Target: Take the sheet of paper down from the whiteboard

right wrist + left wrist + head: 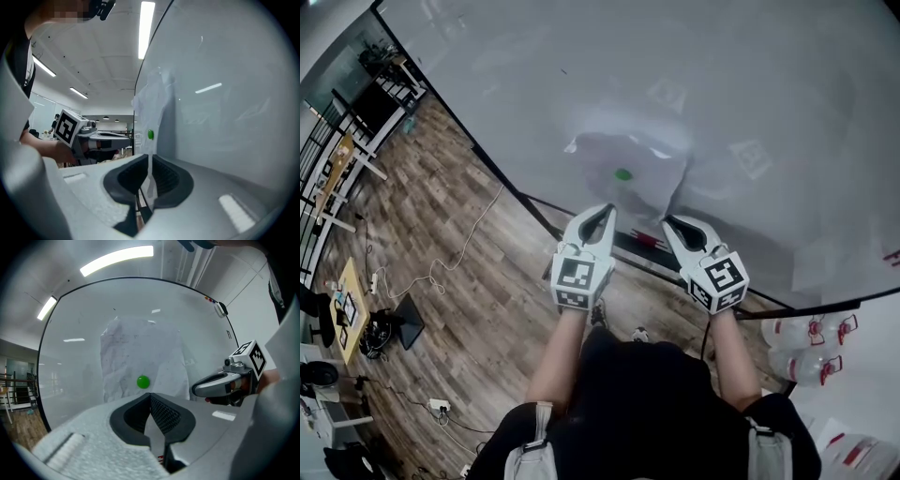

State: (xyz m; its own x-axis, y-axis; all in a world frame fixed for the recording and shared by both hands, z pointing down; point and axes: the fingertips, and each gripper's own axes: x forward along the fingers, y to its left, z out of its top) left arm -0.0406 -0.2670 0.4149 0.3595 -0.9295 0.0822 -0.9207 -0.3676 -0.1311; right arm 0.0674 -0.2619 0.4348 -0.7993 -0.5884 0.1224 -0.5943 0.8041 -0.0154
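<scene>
Whiteboard (769, 75), paper (639, 152), green magnet (623, 174); jugs (811, 364) nearby

Black top (647, 403), grey straps (530, 457) — pale-grey left tongs (605, 212), right tongs (671, 223), each with marker cube (578, 278).

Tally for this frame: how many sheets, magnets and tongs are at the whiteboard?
sheet of paper: 1
green magnet: 1
tongs: 2, left tongs and right tongs
Total: 4
</scene>
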